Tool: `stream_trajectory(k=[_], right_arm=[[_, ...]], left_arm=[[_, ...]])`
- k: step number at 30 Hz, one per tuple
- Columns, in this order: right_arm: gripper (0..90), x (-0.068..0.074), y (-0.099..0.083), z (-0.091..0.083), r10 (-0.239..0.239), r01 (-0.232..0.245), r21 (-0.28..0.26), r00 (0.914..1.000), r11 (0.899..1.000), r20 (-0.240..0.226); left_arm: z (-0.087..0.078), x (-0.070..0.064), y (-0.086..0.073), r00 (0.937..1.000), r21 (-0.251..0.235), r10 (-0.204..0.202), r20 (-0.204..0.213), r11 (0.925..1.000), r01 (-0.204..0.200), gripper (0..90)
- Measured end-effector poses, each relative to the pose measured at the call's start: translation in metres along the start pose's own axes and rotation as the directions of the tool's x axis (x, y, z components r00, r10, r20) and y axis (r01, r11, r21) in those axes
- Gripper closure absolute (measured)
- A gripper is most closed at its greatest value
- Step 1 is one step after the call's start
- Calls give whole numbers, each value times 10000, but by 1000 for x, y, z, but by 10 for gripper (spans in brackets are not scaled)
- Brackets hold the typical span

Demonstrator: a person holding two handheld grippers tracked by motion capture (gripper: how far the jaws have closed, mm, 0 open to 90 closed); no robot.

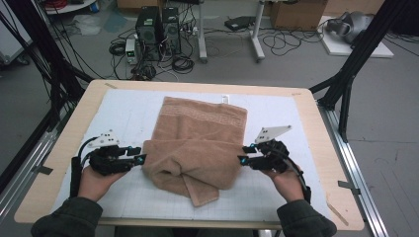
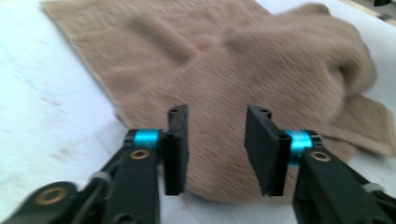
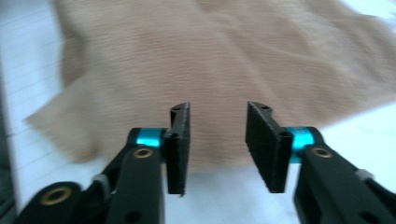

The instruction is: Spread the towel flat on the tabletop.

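Jaws of both the left gripper (image 1: 142, 157) and the right gripper (image 1: 241, 154) stand wide apart, holding nothing, one at each side of the towel (image 1: 197, 148). It lies half-folded and rumpled mid-worktop (image 1: 128, 111). Soft, limp and light, it will likely sag; pinching its side edges or corners looks best.

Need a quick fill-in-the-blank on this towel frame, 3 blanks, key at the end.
1. The tan towel lies on the white mat, and the side nearer the person is ____ rather than flat.
2. The left hand-held gripper sits at the towel's left edge with its jaws ____.
3. The right hand-held gripper sits at the towel's ____ edge, jaws apart.

Missing words: bunched; open; right
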State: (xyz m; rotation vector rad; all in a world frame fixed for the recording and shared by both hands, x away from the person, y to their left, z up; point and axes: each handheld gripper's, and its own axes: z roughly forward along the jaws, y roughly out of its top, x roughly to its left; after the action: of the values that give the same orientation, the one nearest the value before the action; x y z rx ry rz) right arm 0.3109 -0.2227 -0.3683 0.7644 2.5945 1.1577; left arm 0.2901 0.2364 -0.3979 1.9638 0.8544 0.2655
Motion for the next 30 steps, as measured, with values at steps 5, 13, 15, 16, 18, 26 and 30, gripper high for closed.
stream_trajectory(k=[5,13,15,16,18,26,30], right_arm=[[420,36,-10,29,-440,465,256,9949,9986,-907],[571,45,-14,69,-594,664,1032,9958,9924,-695],[596,45,-14,75,-484,560,1116,9964,9922,-694],[603,45,-14,76,-388,463,1054,9966,9934,-725],[662,45,-16,77,-289,357,908,9968,9952,-749],[819,50,-11,63,-857,897,788,9949,9928,-531],[828,42,-5,41,-798,807,350,9965,9961,-267]], left_arm=[[16,-8,-24,9996,635,173,227,9978,-188,446],[29,-20,-34,9954,1124,691,667,9907,-763,582],[35,-22,-35,9955,1400,849,429,9860,-901,664],[37,-23,-35,9954,1369,875,387,9863,-920,682],[40,-24,-35,9966,1260,767,298,9888,-799,702],[38,-27,-30,9976,1001,690,4,9926,-687,845],[28,-23,-21,9987,286,293,-416,9992,-282,847]])
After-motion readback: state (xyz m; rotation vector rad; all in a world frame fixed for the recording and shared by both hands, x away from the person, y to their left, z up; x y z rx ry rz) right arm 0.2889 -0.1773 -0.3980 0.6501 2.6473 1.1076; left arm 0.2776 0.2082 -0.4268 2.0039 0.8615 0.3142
